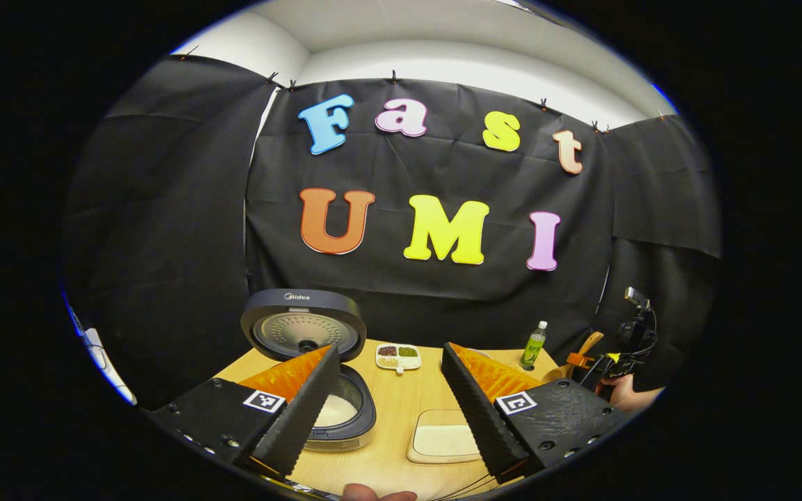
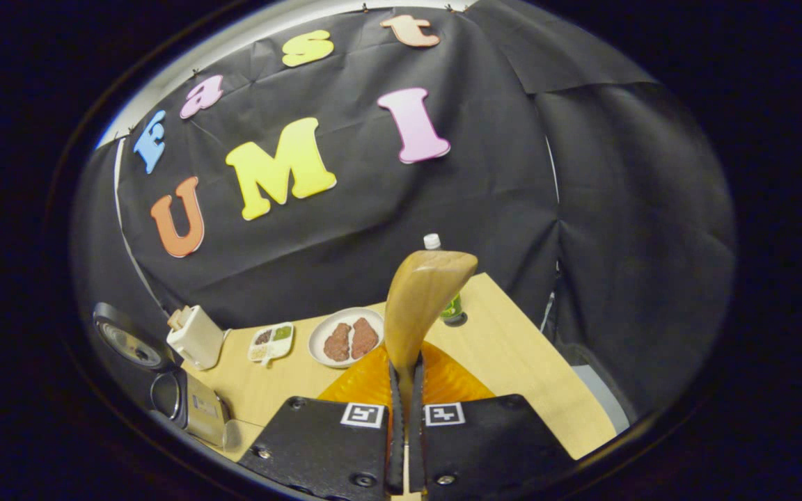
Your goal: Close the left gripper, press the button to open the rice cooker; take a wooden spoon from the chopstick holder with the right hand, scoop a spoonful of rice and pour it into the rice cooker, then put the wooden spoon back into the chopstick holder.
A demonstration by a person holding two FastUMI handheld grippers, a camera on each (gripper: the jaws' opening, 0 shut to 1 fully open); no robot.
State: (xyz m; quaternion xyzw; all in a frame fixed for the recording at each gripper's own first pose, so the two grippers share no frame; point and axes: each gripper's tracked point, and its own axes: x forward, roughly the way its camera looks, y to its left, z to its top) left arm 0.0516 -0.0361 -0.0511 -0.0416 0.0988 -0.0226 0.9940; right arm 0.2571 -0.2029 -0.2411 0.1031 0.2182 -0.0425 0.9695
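1 rice cooker (image 1: 317,390), 1 bottle (image 1: 533,346), 2 patties (image 2: 350,340).

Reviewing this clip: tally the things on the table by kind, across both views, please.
Rice cooker, lid open: 1
Wooden spoon, held in right gripper: 1
Divided dish: 1
Plate: 1
Bottle: 1
White holder: 1
Board: 1
Total: 7

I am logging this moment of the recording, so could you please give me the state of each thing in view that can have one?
Rice cooker: lid open, raised upright.
Left gripper: open, holding nothing.
Right gripper: shut on the wooden spoon.
Wooden spoon: held upright, bowl end up.
Green bottle: upright, capped.
Plate: on the table, holding two brown pieces.
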